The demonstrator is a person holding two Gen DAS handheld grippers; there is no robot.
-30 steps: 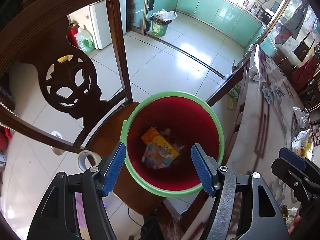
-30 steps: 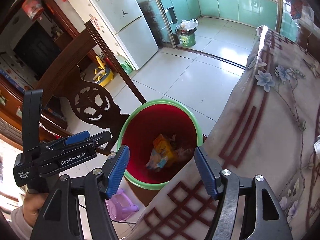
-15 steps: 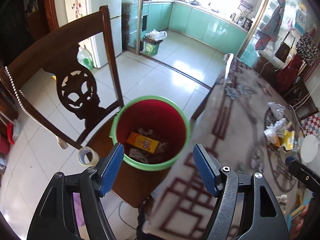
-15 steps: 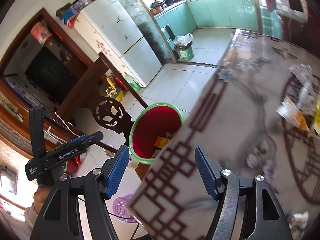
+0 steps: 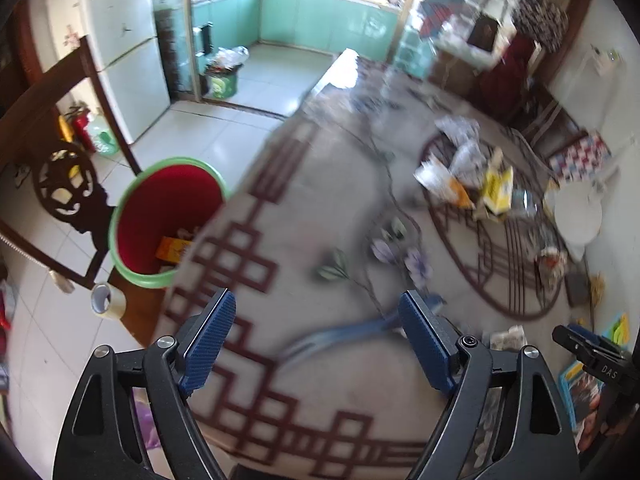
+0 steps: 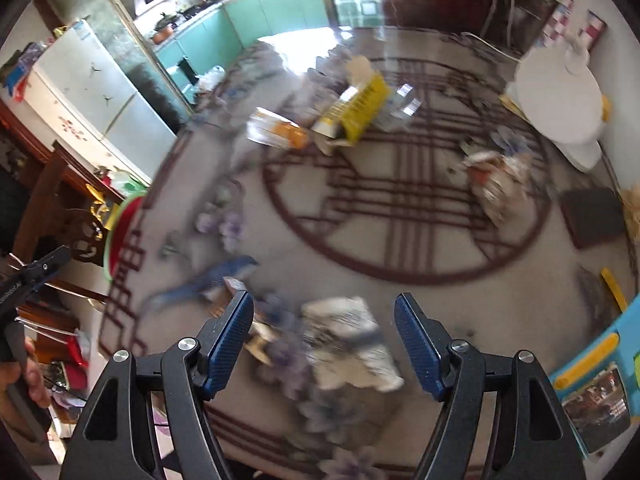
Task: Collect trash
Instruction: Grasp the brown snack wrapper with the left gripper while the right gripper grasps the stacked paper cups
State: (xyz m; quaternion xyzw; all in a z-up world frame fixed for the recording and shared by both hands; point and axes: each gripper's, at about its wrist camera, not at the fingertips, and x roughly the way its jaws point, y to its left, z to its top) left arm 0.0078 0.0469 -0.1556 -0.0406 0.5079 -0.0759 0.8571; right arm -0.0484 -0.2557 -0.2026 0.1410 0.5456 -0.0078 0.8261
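Note:
A red bin with a green rim (image 5: 168, 216) stands on a chair seat by the table's left edge, with an orange carton and scraps inside; only its rim (image 6: 120, 232) shows in the right wrist view. My left gripper (image 5: 316, 308) hangs over the patterned tablecloth (image 5: 320, 208), its jaws opening with nothing between them. My right gripper (image 6: 324, 308) is over the table too, jaws opening. A crumpled white wrapper (image 6: 348, 340) lies on the cloth in the gap between its fingers, untouched. Farther off lie a yellow box (image 6: 356, 108), an orange-and-white packet (image 6: 276, 130) and another crumpled wrapper (image 6: 500, 180).
A carved wooden chair (image 5: 64, 184) carries the bin and a tape roll (image 5: 108, 300). A white round plate (image 6: 560, 100) and a dark square mat (image 6: 592, 216) sit at the table's far right. Books (image 6: 592, 392) lie at the near right edge. A person's hand (image 6: 24, 372) shows at left.
Both views have swung right, from above the bin to over the table. The bin has slid to the left edge, the trash pile has come into view, and both pairs of jaws stand wider.

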